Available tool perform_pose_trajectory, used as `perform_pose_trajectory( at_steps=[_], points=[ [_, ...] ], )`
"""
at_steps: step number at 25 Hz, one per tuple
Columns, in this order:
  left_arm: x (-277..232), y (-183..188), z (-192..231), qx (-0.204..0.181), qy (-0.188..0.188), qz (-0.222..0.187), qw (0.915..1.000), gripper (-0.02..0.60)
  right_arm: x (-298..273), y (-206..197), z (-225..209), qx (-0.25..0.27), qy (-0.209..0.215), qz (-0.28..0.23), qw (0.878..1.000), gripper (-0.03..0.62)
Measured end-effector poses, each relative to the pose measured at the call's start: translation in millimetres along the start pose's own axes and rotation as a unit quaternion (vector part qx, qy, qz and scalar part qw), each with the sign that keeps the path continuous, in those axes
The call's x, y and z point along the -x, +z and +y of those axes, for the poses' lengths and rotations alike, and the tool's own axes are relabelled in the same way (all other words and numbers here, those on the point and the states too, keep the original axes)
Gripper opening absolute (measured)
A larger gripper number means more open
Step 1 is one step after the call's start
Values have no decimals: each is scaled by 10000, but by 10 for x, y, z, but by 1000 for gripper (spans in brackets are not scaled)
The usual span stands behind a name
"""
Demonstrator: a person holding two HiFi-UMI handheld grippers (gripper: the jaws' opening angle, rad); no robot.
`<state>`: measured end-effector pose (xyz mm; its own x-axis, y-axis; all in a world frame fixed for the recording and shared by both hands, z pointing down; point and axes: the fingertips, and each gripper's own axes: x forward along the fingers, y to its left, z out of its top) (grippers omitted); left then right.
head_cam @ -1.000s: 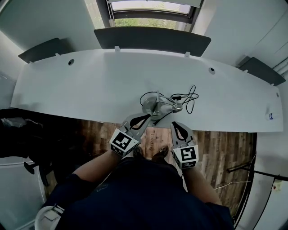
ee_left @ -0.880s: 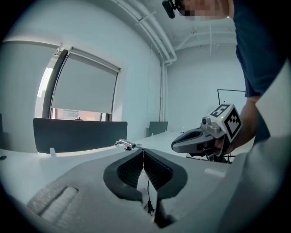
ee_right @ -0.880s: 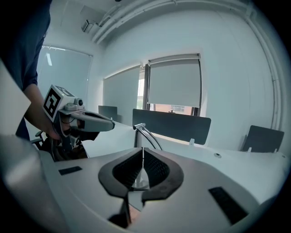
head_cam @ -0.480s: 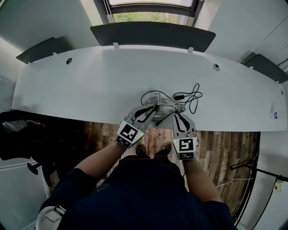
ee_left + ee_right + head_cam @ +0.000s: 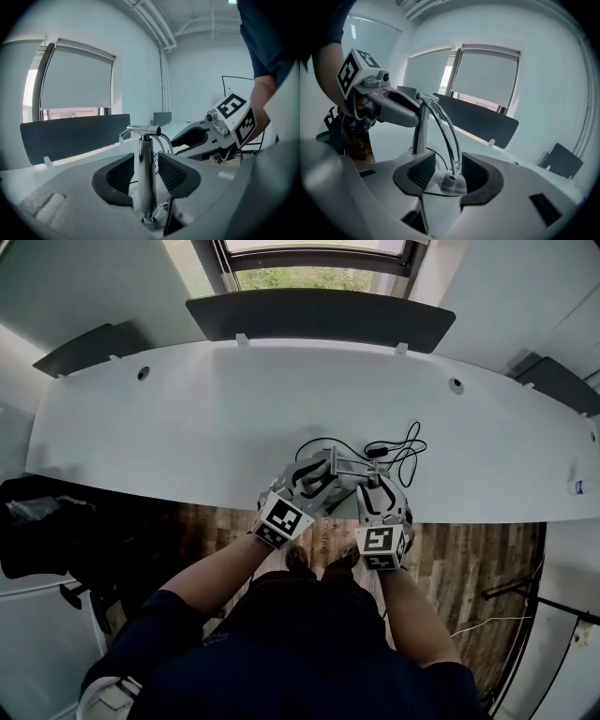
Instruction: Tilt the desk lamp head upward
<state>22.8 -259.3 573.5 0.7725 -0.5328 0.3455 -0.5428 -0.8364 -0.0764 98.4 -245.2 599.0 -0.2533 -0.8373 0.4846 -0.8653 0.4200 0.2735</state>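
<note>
Both hand-held grippers, left [image 5: 314, 476] and right [image 5: 380, 489], newly open astride desk lamp [image 5: 334, 462]; cable [image 5: 401, 446] beyond.

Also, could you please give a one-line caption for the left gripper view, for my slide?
Left hand-held gripper, jaws just opened, straddles the desk lamp's chrome post, pads not yet pressing it.

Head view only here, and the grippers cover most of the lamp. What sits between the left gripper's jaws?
Observer: The lamp's chrome post stands between them. The left gripper has just been opening and does not press on it.
Operator: And the right?
Observer: The right gripper has just been opening too; the small silver lamp head sits between its jaws, ungripped.
Operator: How high is the head?
Observer: Low, at the end of the curved arm, near the desk.
</note>
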Motion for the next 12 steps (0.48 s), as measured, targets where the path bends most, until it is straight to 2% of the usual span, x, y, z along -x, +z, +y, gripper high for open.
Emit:
perform_pose_trajectory(
  at_steps=[8, 12],
  points=[
    [-211, 15, -27, -5, -98, 51, 9999, 146, -291, -145, -70, 340, -222, 42, 9992, 173],
    [-285, 14, 30, -111, 3, -76, 9999, 144, -388, -182, -89, 487, -303, 70, 9983, 171]
  ],
)
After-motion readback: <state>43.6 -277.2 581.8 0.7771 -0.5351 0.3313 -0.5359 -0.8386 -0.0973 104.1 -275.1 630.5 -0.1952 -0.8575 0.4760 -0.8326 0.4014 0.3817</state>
